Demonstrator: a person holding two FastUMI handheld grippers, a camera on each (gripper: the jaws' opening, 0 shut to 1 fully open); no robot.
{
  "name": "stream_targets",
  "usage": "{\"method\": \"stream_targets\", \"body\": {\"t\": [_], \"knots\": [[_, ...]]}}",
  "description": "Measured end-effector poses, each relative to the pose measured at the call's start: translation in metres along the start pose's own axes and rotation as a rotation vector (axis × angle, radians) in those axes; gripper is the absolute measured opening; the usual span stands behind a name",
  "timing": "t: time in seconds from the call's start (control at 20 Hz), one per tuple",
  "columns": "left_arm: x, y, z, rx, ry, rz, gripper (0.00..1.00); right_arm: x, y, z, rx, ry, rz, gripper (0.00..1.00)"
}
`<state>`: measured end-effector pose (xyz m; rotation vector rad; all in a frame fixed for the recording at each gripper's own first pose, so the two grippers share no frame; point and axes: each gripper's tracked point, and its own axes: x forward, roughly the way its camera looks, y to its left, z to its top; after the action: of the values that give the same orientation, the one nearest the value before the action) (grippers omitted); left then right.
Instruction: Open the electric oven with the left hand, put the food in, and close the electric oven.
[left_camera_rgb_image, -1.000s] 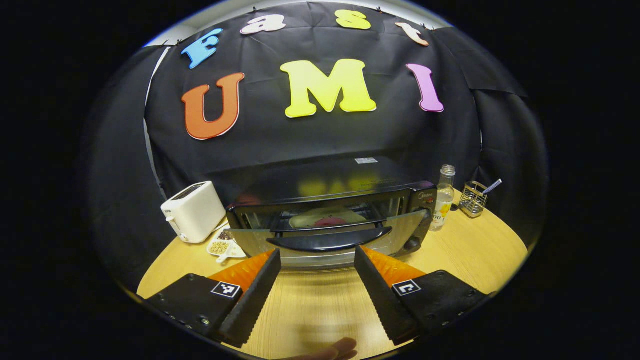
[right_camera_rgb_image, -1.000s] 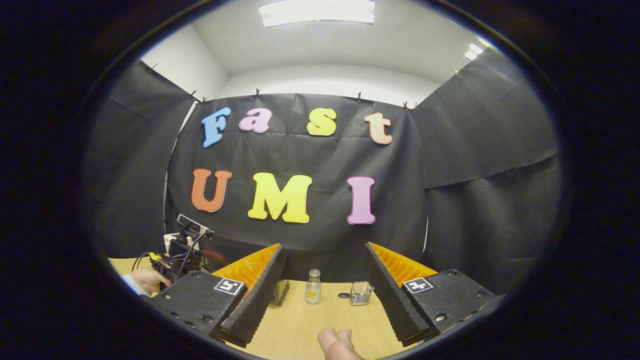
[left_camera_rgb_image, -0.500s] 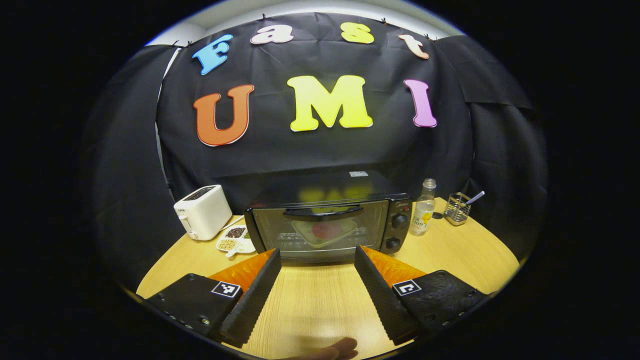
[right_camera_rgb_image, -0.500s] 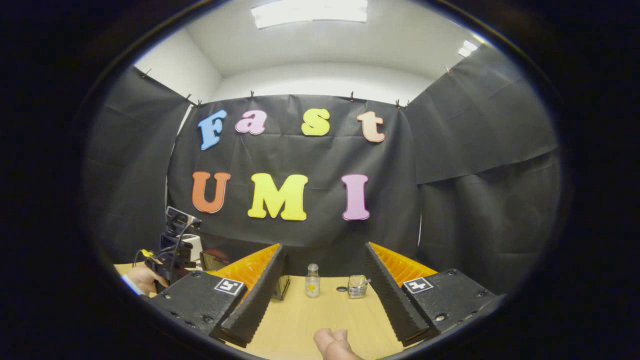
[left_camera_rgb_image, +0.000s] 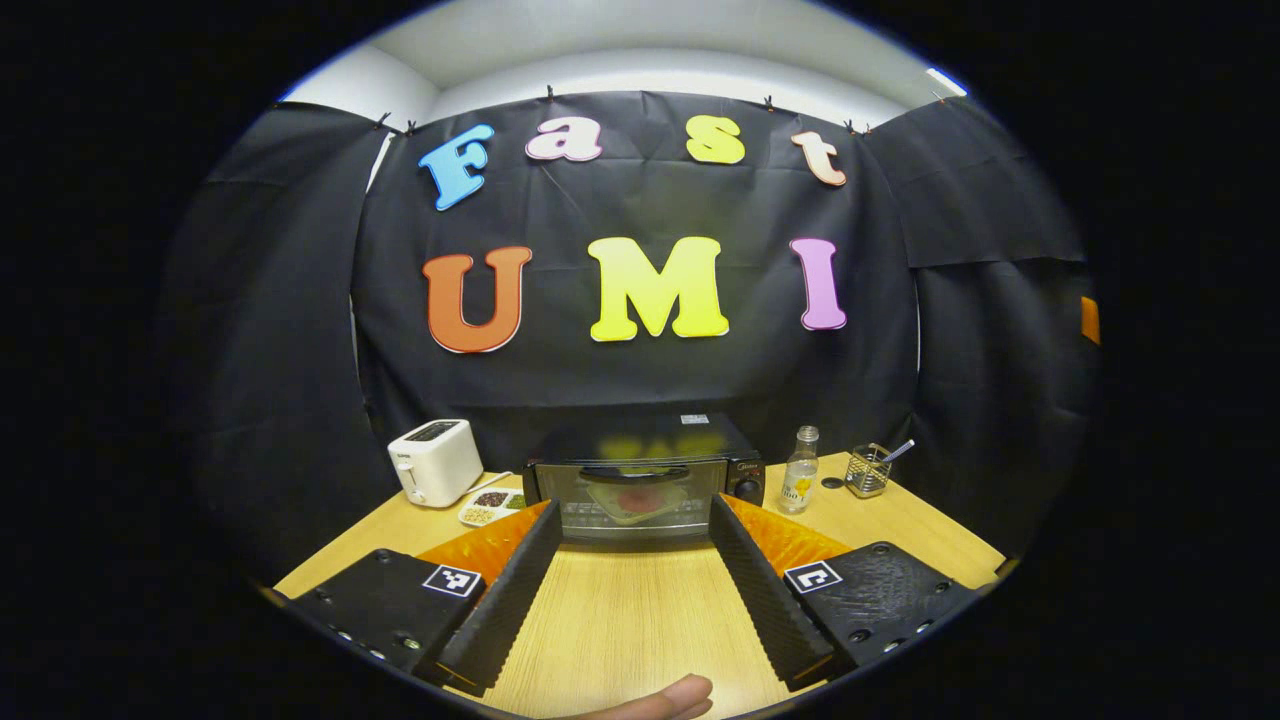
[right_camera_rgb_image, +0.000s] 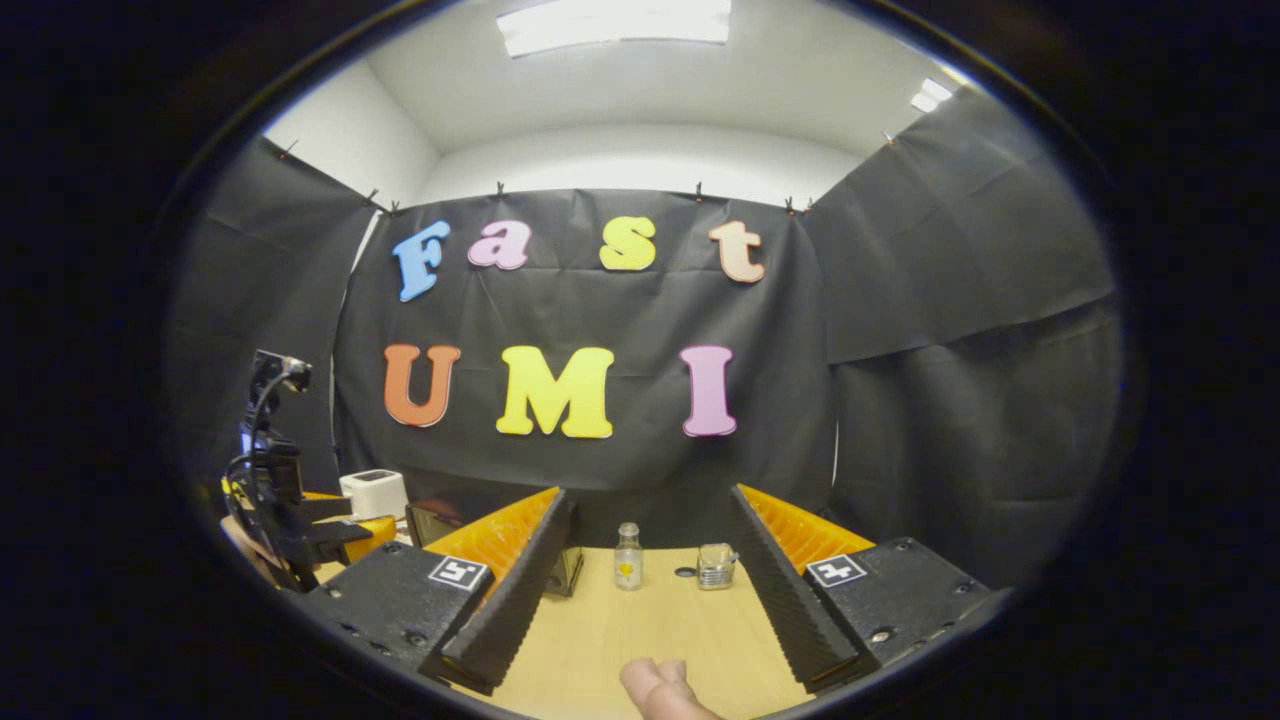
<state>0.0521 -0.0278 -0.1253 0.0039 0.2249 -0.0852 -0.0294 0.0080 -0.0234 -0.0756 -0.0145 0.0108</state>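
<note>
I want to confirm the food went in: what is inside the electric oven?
Through the shut glass door of the electric oven, a pale plate with something red sits on the rack. The handle hides the upper part.

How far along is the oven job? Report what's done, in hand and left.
Done: the oven door is shut, with the food visible on its tray behind the glass. In hand: nothing; the left gripper is open and well back from the oven over the table, and the right gripper is open too. Left: nothing visible, the job looks complete.
</note>
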Motion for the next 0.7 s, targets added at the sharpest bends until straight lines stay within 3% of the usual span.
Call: {"method": "stream_targets", "body": {"t": [0.15,0.45,0.55,0.7], "knots": [[-0.031,-0.004,0.015,-0.008,-0.062,0.018,0.94,-0.008,-0.001,-0.010,0.017,0.017,-0.007,1.00],[-0.080,0.001,0.018,-0.013,-0.142,0.093,0.94,-0.024,-0.002,-0.016,0.030,0.014,0.010,0.96],[-0.090,-0.007,0.014,-0.045,-0.136,0.070,0.95,-0.027,-0.005,-0.016,0.023,0.005,0.013,1.00],[-0.096,-0.016,0.013,-0.056,-0.127,0.020,0.95,-0.027,-0.006,-0.025,0.014,0.014,0.019,0.96]]}}
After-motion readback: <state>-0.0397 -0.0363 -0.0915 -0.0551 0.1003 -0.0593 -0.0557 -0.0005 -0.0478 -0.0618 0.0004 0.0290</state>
